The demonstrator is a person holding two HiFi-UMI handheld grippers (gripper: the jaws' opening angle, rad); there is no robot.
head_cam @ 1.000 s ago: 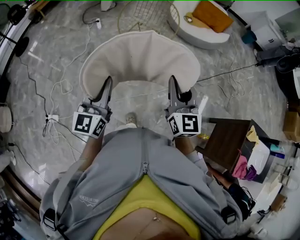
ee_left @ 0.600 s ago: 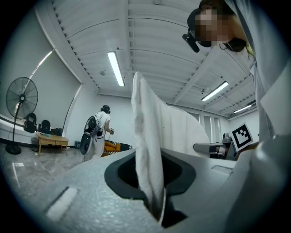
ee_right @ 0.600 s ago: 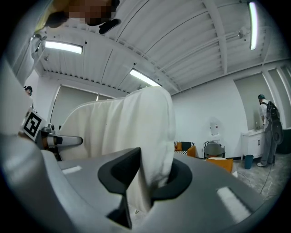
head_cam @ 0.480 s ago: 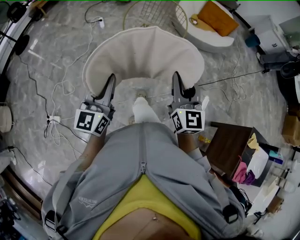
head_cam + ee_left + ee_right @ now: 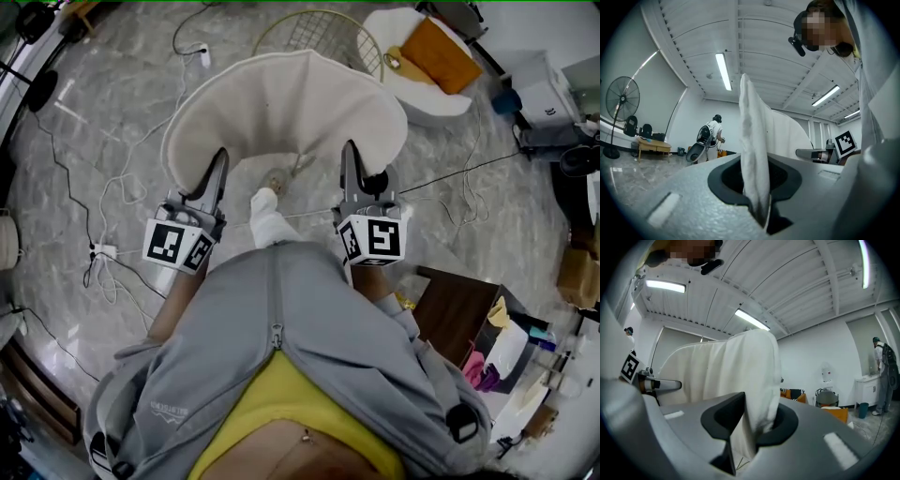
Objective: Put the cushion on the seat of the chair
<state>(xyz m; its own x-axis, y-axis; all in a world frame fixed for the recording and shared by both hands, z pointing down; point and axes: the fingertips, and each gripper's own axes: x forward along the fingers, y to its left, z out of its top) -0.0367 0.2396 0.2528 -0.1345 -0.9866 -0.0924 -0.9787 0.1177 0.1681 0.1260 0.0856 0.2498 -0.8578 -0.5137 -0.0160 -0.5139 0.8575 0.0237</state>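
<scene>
A cream, crescent-shaped cushion (image 5: 281, 108) hangs in front of me, carried level above the marble floor. My left gripper (image 5: 219, 157) is shut on its left near edge, and the fabric fold (image 5: 752, 140) is pinched between the jaws. My right gripper (image 5: 349, 152) is shut on the right near edge, where the thick cushion rim (image 5: 740, 366) is clamped. Just beyond the cushion's far edge stands a gold wire-frame chair (image 5: 323, 33), partly hidden by it.
A white round chair with an orange cushion (image 5: 427, 54) stands at the back right. Cables and a power strip (image 5: 101, 251) lie on the floor at left. A dark wooden side table (image 5: 459, 295) stands near right. My shoe (image 5: 276, 180) shows under the cushion.
Both grippers have carried the cushion forward, and the wire chair and the white chair now lie closer. A leg has stepped forward under the cushion.
</scene>
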